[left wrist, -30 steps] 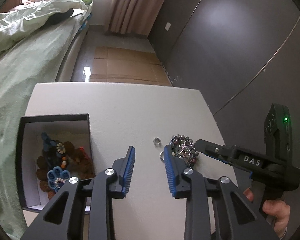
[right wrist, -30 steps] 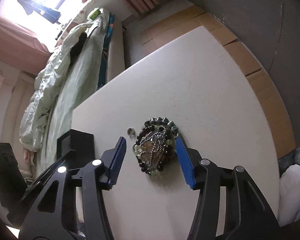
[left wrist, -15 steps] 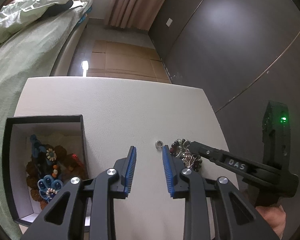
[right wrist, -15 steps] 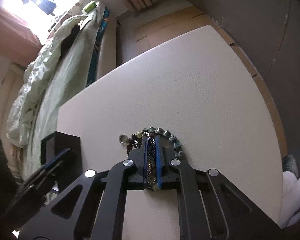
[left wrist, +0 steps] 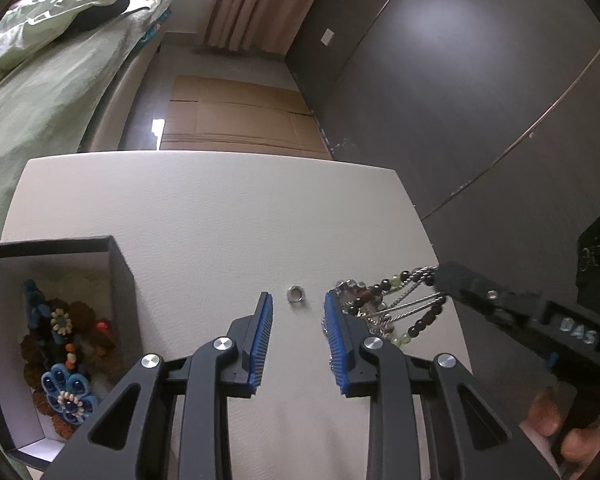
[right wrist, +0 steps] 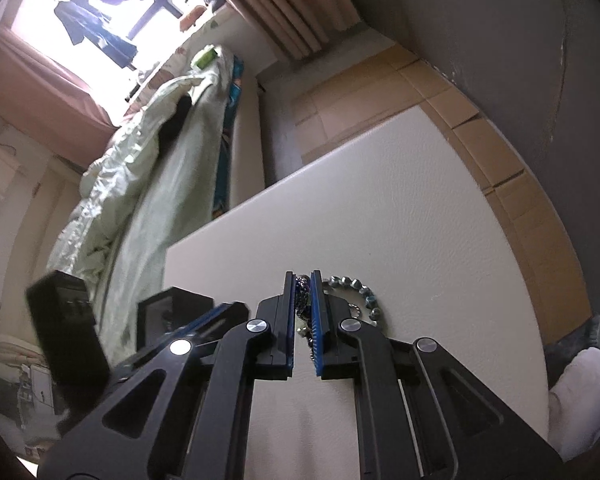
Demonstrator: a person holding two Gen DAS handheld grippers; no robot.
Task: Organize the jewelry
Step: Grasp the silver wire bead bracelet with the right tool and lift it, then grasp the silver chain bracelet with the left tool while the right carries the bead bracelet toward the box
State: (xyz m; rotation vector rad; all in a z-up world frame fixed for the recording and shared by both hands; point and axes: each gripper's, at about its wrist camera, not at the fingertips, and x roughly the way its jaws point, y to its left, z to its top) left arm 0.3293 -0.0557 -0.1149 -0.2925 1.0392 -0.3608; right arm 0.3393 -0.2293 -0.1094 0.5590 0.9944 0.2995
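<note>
Jewelry (right wrist: 302, 300) sits pinched between the right gripper's (right wrist: 302, 280) closed fingers (right wrist: 287, 312).

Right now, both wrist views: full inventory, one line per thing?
table: 1, white, under everything
box: 1, black outside, white inside, open, table's left edge
flower pieces: several, blue and brown, inside box
ring: 1, silver, on table ahead of left tool
bead strands: tangled bunch, dark, green, silver chain, pinched in right tool
bed: 1, green cover, beyond table
cardboard: flat, brown, on floor
left tool: open, empty
right tool: shut on bead strands
</note>
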